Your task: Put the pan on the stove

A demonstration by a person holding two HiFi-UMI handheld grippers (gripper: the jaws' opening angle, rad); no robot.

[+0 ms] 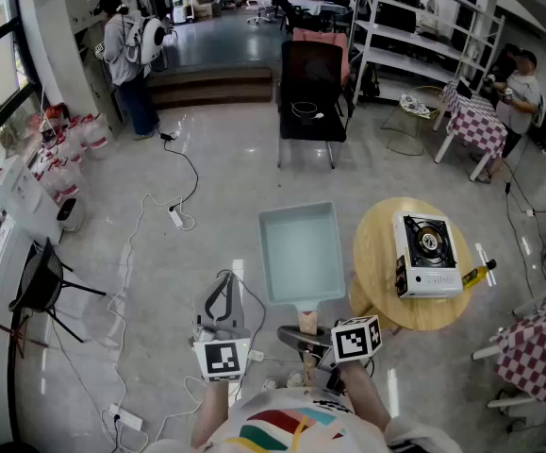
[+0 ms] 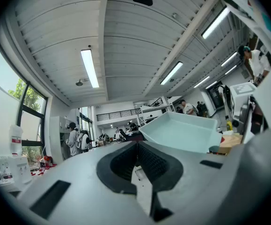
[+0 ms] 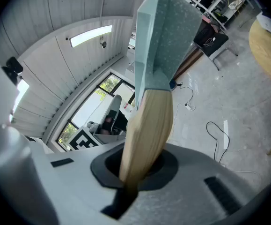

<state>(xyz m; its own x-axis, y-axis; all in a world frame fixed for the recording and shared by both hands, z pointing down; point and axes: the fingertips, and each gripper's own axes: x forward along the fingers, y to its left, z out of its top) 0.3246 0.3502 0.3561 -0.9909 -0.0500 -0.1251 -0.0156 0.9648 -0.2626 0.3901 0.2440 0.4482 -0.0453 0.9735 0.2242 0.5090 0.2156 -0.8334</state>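
Holding the pan [image 1: 301,253], not yet on the stove [image 1: 426,253]
Right gripper [image 1: 308,331] clamps its handle, pan left of the table [image 1: 376,253]; placing remains. Left gripper [image 1: 222,289] seems closed, empty.

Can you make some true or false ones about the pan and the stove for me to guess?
1. The pan is already sitting on the stove. False: it is held in the air over the floor, beside the table, and nothing is on the stove.
2. The right claw grips the pan by its wooden handle. True.
3. The left claw is holding a cup. False: it holds nothing.
4. The stove stands on a round wooden table. True.
5. The pan is red. False: it is light blue.
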